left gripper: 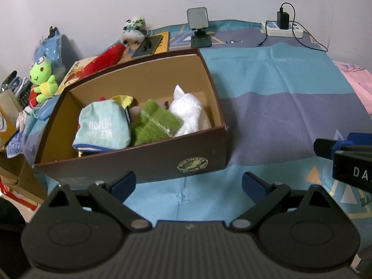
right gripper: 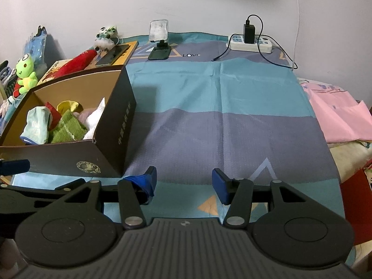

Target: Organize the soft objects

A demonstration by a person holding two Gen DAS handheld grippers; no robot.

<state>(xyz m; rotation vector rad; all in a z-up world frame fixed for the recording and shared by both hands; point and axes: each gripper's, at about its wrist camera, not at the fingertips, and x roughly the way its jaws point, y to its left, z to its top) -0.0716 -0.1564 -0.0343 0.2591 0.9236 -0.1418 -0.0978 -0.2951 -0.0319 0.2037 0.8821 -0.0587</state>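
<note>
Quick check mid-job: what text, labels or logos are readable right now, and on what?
"LOVE": on the bedspread, near the phone stand.
"DA": on the right claw, cut off.
"NICE TO MEET YOU": light blue cloth, upside down, blurred.
Gold emblem and side print on the box: unreadable.

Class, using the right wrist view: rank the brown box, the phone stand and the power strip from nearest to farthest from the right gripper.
From the right gripper, jaws open and empty:
1. Brown box, close by on the left, near corner just ahead of the left finger.
2. Phone stand, far back, slightly left of centre.
3. Power strip, far back right by the wall; too close to the stand to rank firmly.
</note>
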